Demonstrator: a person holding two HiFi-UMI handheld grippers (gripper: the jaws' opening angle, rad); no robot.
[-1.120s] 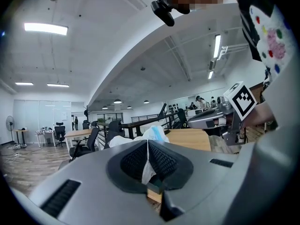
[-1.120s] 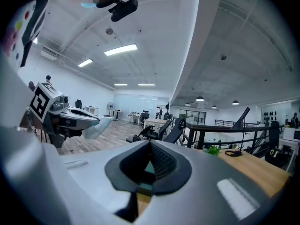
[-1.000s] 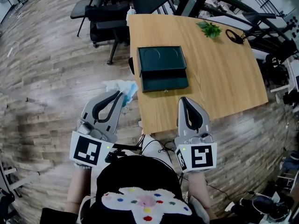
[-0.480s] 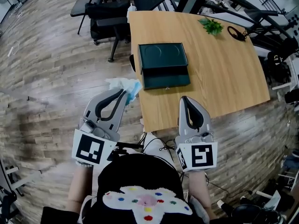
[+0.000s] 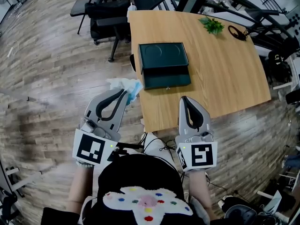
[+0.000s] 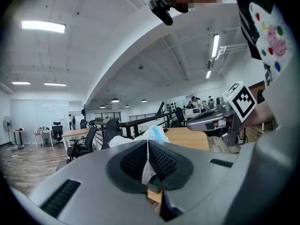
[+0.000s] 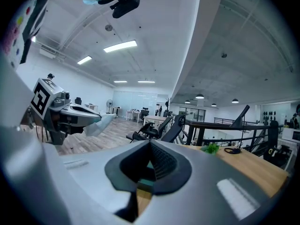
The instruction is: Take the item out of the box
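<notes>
A dark green box (image 5: 164, 64) lies on the wooden table (image 5: 220, 83), its drawer pulled out toward me. My left gripper (image 5: 125, 93) hangs left of the table over the floor, shut on a crumpled white and blue item (image 5: 126, 85). In the left gripper view the item (image 6: 152, 134) sticks out past the closed jaws. My right gripper (image 5: 183, 100) is at the table's near edge, shut with nothing in it. In the right gripper view I see the left gripper (image 7: 70, 114) with the item (image 7: 101, 124).
A small green plant (image 5: 212, 27) and a black looped object (image 5: 236, 33) sit at the table's far right. Black office chairs (image 5: 108, 8) stand beyond the far left corner. Wooden floor surrounds the table, with cables near my feet.
The head view shifted slightly a second ago, so the table sits a little higher in the picture. Both grippers keep the same stance, and the item stays in the left one.
</notes>
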